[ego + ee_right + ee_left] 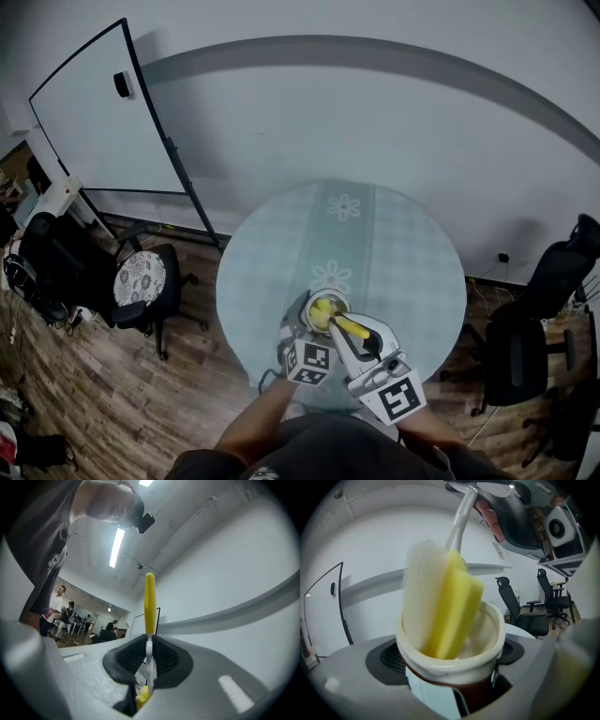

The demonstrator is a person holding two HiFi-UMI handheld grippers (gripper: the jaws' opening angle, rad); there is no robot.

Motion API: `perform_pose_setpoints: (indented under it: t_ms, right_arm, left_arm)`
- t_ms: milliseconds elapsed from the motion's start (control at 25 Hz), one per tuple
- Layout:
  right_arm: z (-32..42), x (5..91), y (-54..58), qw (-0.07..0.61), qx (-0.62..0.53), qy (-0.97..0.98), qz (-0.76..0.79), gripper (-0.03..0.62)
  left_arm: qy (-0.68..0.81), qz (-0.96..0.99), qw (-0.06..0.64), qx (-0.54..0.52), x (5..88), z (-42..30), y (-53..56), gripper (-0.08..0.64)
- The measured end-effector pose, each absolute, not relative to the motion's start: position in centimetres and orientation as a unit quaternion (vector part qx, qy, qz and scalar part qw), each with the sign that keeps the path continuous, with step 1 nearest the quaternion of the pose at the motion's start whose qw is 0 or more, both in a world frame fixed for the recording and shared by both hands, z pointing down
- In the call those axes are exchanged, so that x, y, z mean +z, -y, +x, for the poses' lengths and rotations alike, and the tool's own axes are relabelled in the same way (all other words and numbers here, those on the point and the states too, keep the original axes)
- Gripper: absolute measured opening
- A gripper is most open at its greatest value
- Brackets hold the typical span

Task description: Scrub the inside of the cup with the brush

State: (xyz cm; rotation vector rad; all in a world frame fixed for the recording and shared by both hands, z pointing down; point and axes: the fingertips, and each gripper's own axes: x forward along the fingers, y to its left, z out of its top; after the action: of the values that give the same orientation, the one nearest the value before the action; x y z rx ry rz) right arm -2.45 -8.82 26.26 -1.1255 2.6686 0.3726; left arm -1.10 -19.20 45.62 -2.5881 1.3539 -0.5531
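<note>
At the far left of the head view a whiteboard (103,122) leans by the wall, with an office chair (141,278) with a patterned seat below it on the wood floor. To its right stands the round table (403,253), covered in pale checked cloth with flower prints.

Over the table's near edge, the left hand-held gripper (307,330) is closed on the cup (487,627). In the left gripper view the dark pads press both sides of the cup's brown body, and its cream rim stands just above them.

The brush (445,611) has a white and yellow sponge head. The lower part of the head sits inside the cup and the upper part rises above the rim, tilted. Its pale stem runs up and to the right.

The right hand-held gripper (147,660) is clamped on that thin stem, and the yellow handle end (150,599) sticks out beyond the jaws.

Black chairs (525,347) stand at the far right
</note>
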Motion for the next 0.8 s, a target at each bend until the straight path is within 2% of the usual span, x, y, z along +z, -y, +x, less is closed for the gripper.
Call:
perform_pose_setpoints:
  t_ms: [800]
  right_arm:
    - [-2.1,26.9,9.9,0.08,0.159,-0.891,-0.417,0.035]
  left_arm:
    - [-0.457,-0.865,0.085,-0.186,45.7,-1.4,18.9,0.545]
